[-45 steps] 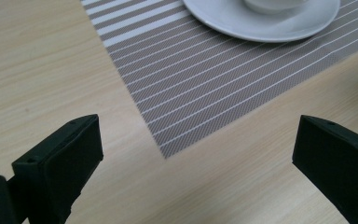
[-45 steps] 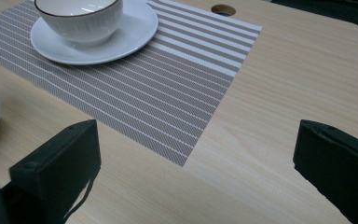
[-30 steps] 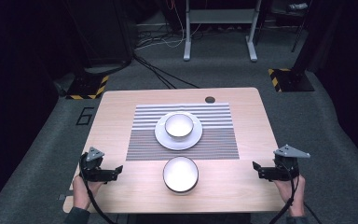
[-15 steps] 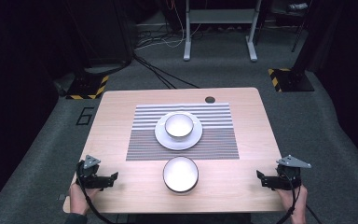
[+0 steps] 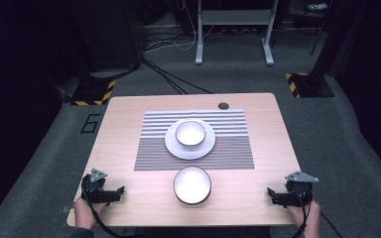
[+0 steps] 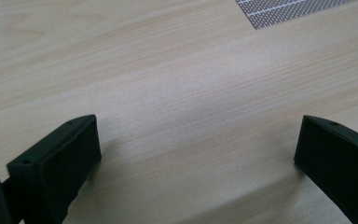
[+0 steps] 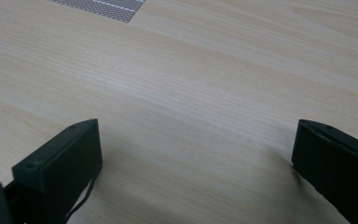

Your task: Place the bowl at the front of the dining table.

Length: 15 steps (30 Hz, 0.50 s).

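Your left hand-held gripper (image 5: 113, 193) rests at the near left corner of the surface (image 5: 129, 119), its jaws spread wide with only bare wood between them. Your right hand-held gripper (image 5: 278, 197) sits at the near right corner, released the same way and holding nothing. Between the two, near the front edge, stands a bowl (image 5: 192, 185), well apart from both. Farther back, a second bowl (image 5: 190, 134) sits on a white plate (image 5: 176, 148) in the middle of a striped mat (image 5: 228, 139).
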Each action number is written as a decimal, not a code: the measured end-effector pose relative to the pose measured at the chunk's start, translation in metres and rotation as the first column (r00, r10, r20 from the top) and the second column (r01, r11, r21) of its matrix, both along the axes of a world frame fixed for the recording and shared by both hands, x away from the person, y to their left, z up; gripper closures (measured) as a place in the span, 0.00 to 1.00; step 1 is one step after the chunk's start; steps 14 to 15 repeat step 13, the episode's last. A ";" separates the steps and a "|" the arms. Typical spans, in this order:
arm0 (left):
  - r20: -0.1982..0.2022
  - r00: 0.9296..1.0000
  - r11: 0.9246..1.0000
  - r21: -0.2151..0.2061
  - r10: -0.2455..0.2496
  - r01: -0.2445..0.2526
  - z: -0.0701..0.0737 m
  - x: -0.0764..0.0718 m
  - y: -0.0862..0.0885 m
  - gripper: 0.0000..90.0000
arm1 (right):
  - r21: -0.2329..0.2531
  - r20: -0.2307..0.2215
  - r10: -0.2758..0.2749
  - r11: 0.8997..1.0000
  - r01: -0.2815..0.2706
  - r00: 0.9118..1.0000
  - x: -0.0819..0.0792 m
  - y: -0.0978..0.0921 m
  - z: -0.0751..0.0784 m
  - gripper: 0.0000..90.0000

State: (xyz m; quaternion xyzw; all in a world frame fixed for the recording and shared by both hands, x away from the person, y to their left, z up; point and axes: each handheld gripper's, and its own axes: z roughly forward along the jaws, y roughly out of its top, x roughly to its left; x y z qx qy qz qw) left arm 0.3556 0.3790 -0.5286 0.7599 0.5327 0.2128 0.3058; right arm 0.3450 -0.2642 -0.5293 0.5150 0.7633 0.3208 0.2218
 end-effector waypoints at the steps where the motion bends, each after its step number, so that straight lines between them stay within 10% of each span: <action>1: 0.030 1.000 1.000 -0.019 0.007 -0.006 -0.003 -0.001 0.001 0.00 | 0.002 -0.006 0.008 1.000 -0.008 1.000 0.001 0.000 0.000 0.00; 15: 0.032 0.999 1.000 -0.018 -0.014 0.015 -0.003 0.005 0.000 0.00 | 0.006 -0.009 0.021 1.000 -0.021 1.000 0.001 0.000 0.000 0.00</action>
